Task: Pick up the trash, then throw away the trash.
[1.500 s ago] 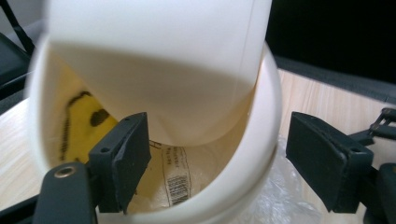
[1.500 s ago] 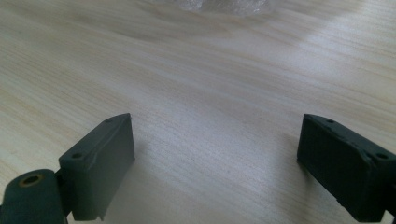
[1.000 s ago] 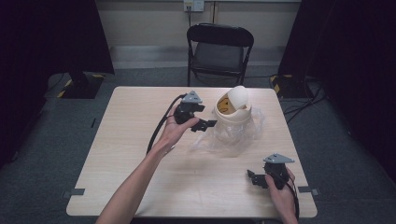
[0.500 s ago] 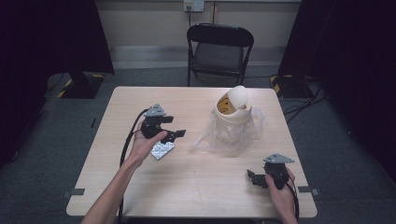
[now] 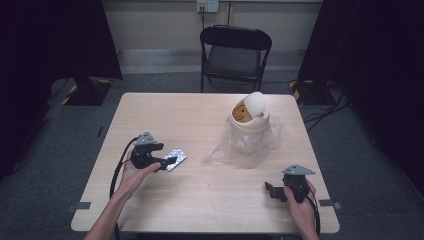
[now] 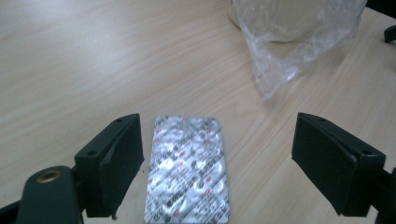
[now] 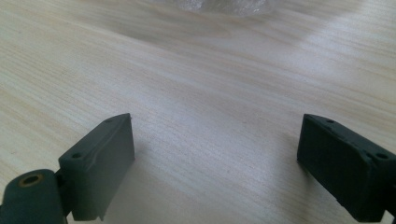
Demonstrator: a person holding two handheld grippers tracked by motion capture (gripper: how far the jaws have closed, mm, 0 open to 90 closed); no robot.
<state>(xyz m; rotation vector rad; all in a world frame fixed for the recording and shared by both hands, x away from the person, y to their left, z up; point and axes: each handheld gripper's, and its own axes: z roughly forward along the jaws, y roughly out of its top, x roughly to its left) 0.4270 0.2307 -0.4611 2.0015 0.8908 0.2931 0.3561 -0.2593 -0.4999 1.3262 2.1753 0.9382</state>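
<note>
Left gripper (image 6: 215, 163) jaws apart, pill strip (image 6: 189, 168) flat on counter (image 6: 70, 70) between them, nearer one jaw. Risk: closing off-centre, pushing thin foil sideways, no grip. Right gripper (image 7: 215, 163) jaws apart, empty.

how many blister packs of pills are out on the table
1. The blister pack lies flat on the table at its left side, between the open jaws of the left gripper. More could be hidden inside the plastic bag.

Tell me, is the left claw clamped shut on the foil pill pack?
No, the left claw stands open, and the pill pack lies flat on the table between its jaws.
</note>
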